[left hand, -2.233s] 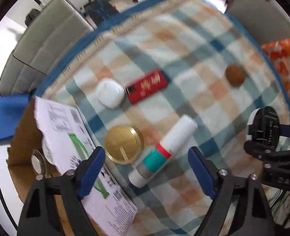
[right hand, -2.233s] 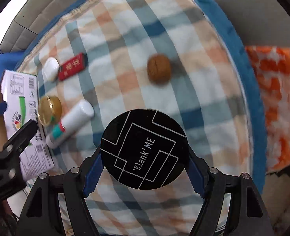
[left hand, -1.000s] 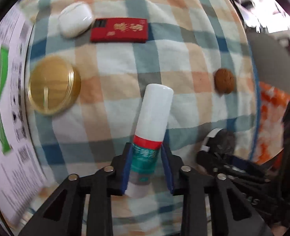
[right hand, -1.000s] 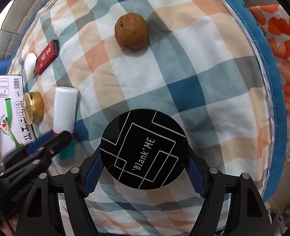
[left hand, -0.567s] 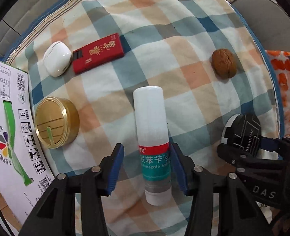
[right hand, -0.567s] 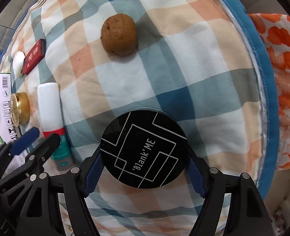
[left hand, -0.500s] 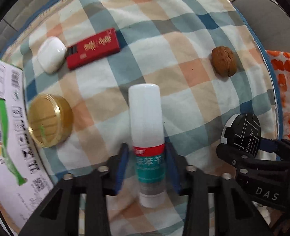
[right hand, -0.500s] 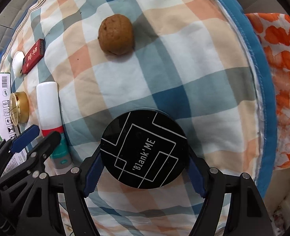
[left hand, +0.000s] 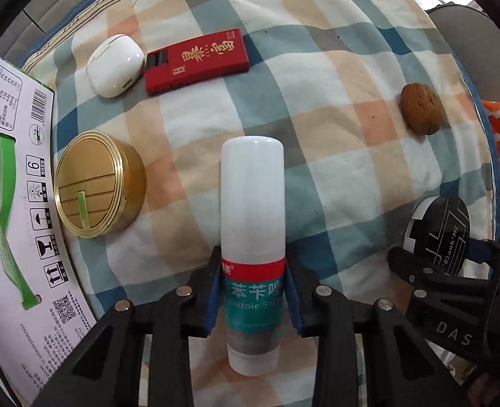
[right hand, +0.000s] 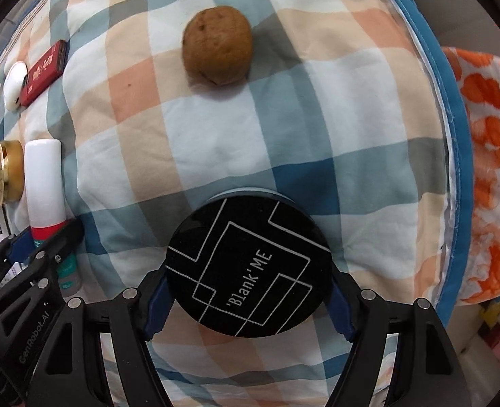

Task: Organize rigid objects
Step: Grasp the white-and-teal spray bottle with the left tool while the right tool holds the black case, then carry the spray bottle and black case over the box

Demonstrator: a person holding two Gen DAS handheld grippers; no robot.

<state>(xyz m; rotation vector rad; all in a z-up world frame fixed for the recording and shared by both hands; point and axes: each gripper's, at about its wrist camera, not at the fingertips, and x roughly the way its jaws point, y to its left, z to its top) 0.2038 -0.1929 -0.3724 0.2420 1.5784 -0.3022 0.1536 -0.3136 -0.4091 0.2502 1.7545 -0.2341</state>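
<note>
**Both tongs loaded over the checked cloth**

The left tongs [left hand: 253, 291] are closed on a white tube [left hand: 252, 224], their blue pads pressed to either side of its red and green label band. The tube's long axis runs straight forward along the fingers: the rounded white cap points away from the tongs and the flat base sticks out behind the pads.

The right tongs [right hand: 248, 300] grip a round black compact [right hand: 250, 266] by its rim, one pad on each side. Its flat printed face is turned up toward the camera.

Both tongs sit over a checked cloth [left hand: 334, 108]. Ahead and left of the left tongs lies a gold tin [left hand: 97, 183], near the tube but apart from it. Farther ahead on the left a white earbud case [left hand: 116, 64] sits just beside a red box [left hand: 197, 61]. A walnut [left hand: 419, 108] lies well ahead and right of the left tongs; from the right tongs it lies straight ahead, well apart from the compact. A printed carton [left hand: 16, 203] borders the cloth at the far left.
</note>
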